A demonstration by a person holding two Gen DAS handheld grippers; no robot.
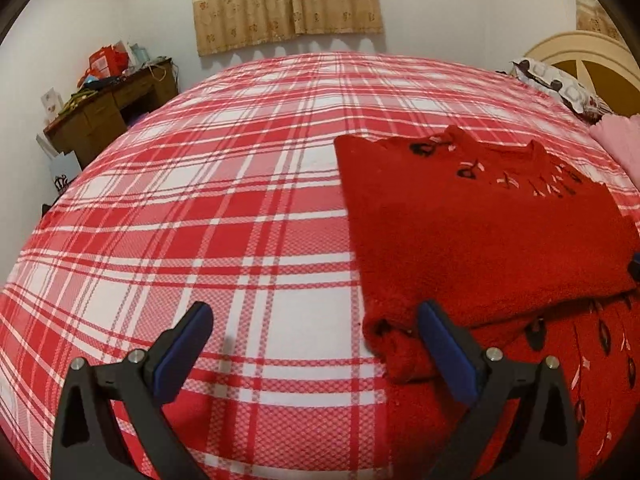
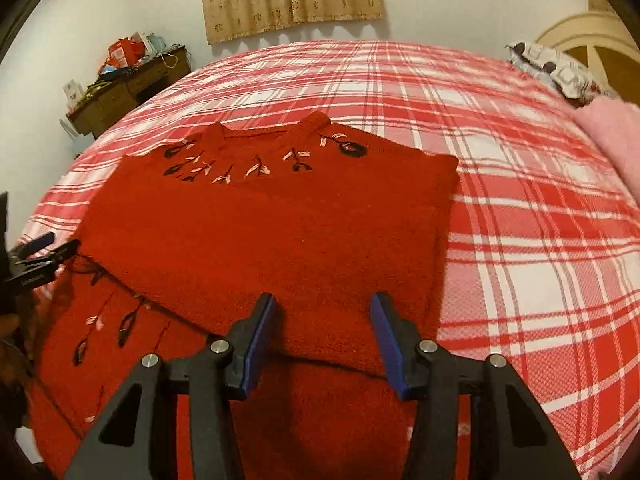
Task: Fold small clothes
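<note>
Two grippers: left [image 1: 316,350] and right [image 2: 322,338] gaped wide, holding nothing.
Sweater [image 2: 260,240]: sides folded in (final fold apparently left) on bed [image 2: 520,200].

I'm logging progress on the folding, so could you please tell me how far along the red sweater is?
Partly done: the red sweater lies on the plaid bedspread with its sides apparently folded in, making a neat rectangle. Both hand-held grippers are open and hold nothing; the left hand-held gripper sits at the sweater's edge, the right hand-held gripper above its lower part. The embroidered lower section still lies unfolded, so a final fold likely remains.
</note>
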